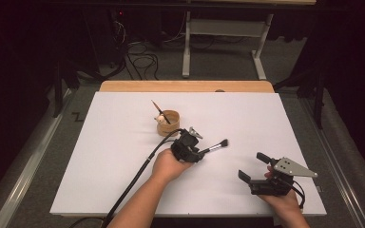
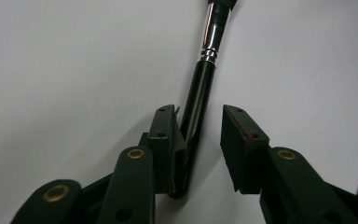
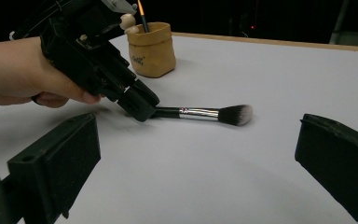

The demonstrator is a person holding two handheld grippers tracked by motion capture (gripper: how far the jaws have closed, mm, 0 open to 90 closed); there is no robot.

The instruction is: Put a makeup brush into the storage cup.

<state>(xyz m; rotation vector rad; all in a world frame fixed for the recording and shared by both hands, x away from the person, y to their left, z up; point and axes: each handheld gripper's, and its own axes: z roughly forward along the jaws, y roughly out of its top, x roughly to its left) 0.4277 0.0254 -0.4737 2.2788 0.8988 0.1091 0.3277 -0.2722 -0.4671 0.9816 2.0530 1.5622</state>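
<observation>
Room: dark, with cables on a grey floor and a white frame behind the bench.
Bench (image 1: 123, 180): white top, wooden strip along its far edge.
Cup (image 1: 169, 123): tan, upright near the middle, holding a thin brush (image 1: 160, 111) that leans out of it.
Makeup brush (image 3: 200, 113): lying flat on the bench, bristles towards the right hand-held gripper.
Left hand-held gripper (image 2: 198, 135): down at the brush handle, one pad against it, the other just apart; not yet clamped.
Right hand-held gripper (image 1: 251, 167): jaws spread wide, nothing between them, well apart from the brush.
</observation>
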